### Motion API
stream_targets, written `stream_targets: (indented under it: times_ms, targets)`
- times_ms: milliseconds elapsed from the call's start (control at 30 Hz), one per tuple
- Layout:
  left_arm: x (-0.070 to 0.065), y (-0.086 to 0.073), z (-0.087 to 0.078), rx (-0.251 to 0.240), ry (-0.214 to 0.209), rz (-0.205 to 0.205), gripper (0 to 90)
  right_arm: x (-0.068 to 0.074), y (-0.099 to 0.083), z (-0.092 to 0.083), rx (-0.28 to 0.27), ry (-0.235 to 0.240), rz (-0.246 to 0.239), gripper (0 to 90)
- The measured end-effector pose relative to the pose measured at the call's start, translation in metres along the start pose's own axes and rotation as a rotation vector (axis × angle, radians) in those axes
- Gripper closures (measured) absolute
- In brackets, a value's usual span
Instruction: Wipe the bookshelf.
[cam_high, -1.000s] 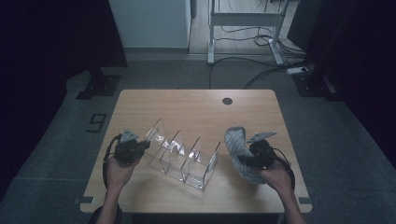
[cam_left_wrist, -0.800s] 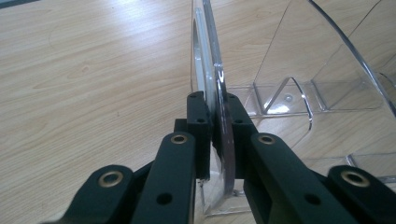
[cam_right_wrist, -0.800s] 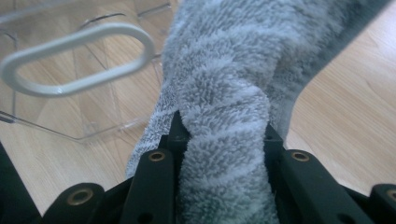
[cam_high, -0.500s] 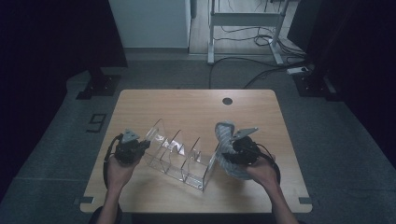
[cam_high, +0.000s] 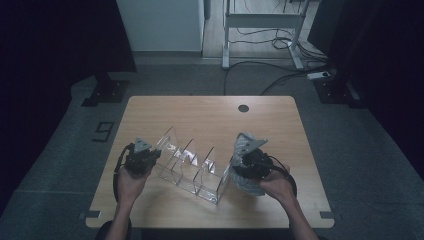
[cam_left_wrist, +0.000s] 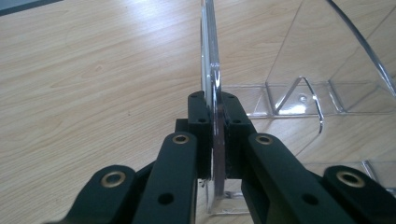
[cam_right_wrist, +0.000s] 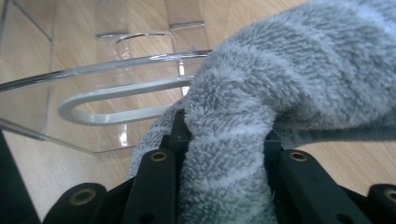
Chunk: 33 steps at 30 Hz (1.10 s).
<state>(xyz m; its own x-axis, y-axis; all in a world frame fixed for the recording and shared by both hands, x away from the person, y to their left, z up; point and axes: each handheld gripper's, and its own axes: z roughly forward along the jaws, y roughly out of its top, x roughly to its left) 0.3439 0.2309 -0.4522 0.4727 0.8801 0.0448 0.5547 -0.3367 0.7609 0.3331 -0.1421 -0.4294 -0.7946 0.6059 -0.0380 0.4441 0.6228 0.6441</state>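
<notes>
1. Clear acrylic makes up the divided organizer (cam_high: 192, 167), a row of open compartments parted by upright panels; it lies slantwise across the near half of the wooden tabletop (cam_high: 210, 117), running from near the left edge toward the near right corner.
2. Left gripper (cam_high: 141, 157) sits at the organizer's left end, held in the person's left hand (cam_high: 129, 181); in the left gripper view its two black jaws are clenched on the edge of the end panel (cam_left_wrist: 211, 79), with the pads (cam_left_wrist: 200, 122) pressed flat against both faces of the clear sheet.
3. Right gripper (cam_high: 250, 162) is at the organizer's right end, held in the person's right hand (cam_high: 277, 184), toward the near right corner of the tabletop; it grasps a grey fluffy cloth (cam_high: 244, 167).
4. In the right gripper view the cloth (cam_right_wrist: 261, 107) is bunched between the jaws and spills over them; it lies against the curved top edge of the organizer's clear right end wall (cam_right_wrist: 93, 74); a rounded slot (cam_right_wrist: 116, 103) is cut in that wall.
5. Round cable hole (cam_high: 243, 108) sits near the far edge of the tabletop, well apart from the organizer and from both grippers.
</notes>
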Motion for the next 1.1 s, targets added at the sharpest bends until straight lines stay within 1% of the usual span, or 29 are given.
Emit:
stream_targets:
  times_ms: [133,233,467,800,900,933,1100]
  targets:
    - [-0.001,0.0,0.001,-0.002,0.009,-0.007,85.3,0.005,-0.001,-0.003,0.002,0.008,-0.014,68.4]
    - [-0.001,0.001,0.001,-0.002,0.007,-0.014,85.3,0.011,-0.001,-0.005,0.003,0.015,-0.03,68.4]
    - [-0.001,0.001,0.001,-0.004,0.009,-0.019,85.3,0.024,-0.002,-0.009,0.001,0.058,-0.055,68.4]
    - [-0.001,0.0,0.001,-0.004,0.007,-0.022,85.3,0.04,-0.008,-0.01,-0.012,0.12,-0.064,68.4]
    - [-0.001,0.001,0.001,-0.004,0.006,-0.023,85.3,0.045,-0.009,-0.011,-0.009,0.136,-0.076,68.4]
    - [-0.001,0.001,0.001,-0.004,0.005,-0.023,85.3,0.046,-0.009,-0.011,-0.01,0.132,-0.079,68.4]
    - [-0.001,0.001,0.001,-0.001,0.004,-0.025,85.2,0.054,-0.011,-0.013,-0.006,0.146,-0.089,68.4]
